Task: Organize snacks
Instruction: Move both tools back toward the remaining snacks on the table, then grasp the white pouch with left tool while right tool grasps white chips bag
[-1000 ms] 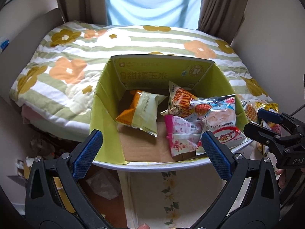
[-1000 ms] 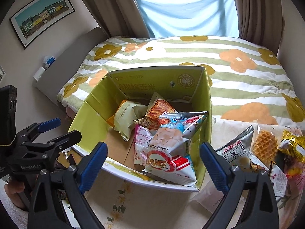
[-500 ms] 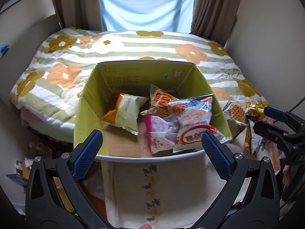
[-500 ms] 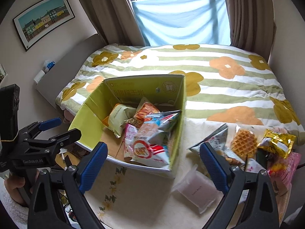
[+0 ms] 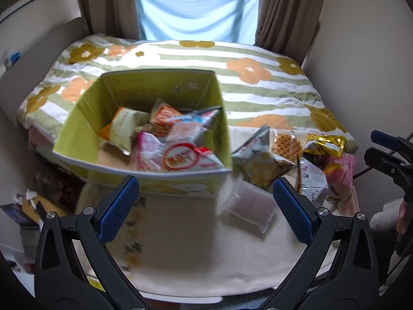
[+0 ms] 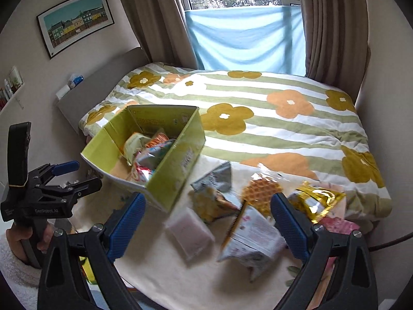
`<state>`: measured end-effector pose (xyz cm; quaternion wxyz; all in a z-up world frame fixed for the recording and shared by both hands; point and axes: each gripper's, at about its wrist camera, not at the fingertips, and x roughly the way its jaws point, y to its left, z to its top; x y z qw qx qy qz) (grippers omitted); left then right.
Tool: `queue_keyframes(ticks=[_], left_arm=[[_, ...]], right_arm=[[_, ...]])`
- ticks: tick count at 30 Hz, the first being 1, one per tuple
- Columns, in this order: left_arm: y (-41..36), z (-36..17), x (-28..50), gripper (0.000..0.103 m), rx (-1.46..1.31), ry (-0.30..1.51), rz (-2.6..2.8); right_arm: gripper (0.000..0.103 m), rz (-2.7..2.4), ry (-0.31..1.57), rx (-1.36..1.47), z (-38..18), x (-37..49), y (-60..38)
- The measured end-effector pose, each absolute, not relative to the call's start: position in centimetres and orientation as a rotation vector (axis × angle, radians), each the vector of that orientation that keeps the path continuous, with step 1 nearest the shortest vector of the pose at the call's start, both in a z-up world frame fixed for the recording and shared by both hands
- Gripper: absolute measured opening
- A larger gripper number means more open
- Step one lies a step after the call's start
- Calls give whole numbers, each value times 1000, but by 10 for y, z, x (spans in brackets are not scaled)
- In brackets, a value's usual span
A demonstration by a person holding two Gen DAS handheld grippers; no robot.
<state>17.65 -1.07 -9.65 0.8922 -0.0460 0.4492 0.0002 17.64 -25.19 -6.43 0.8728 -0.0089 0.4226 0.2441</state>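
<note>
The left gripper (image 5: 206,201) hung above the near edge of the table (image 5: 196,253), its blue-padded fingers (image 5: 118,208) spread wide and holding nothing. The right gripper (image 6: 207,223) was in the same condition, fingers (image 6: 289,228) wide apart and empty, positioned over the loose packets.

The green cardboard box (image 5: 90,129) stood at about 10 o'clock on the table, its far side against the flowered bed (image 5: 258,77). Inside lay several snacks: a pale green packet (image 5: 124,126) at the left, an orange packet (image 5: 165,115) behind, a pink packet (image 5: 148,152) in front, and a shrimp-flake bag (image 5: 185,152) with a red ring mark resting against the right wall.

Outside the box, at 1 to 3 o'clock, lay the remaining snacks: a grey packet (image 6: 214,180) just beside the box, a waffle packet (image 6: 260,191), a gold foil packet (image 6: 318,199), a white printed packet (image 6: 254,237) tilted up on edge, a pink packet (image 6: 338,226) at the far right, and a clear flat pouch (image 6: 189,230) nearest the front. Both views were motion-blurred; print was not legible.

A hand (image 6: 20,237) in a white fleecy sleeve (image 6: 18,273) gripped the left tool's handle.
</note>
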Motion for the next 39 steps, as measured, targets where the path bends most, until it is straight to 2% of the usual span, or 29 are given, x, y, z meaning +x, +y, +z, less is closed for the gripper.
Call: queue_keyframes(ticks=[14,24,36,39], left_arm=[[-72,-182,179,103,-312,1119,147],[-73,-256,211,103,-554,1252,228],[-86,-296,240,102,-532,1340,293],[-82,-303,244,94,-546,1349,309]], right_arm=[[96,689,916,-144,-139,186,-299],[96,775,934,-230,-188,194,-298],[96,814,922,-450,-226,199,-278],[96,832,929,-458,-232,201,-276]])
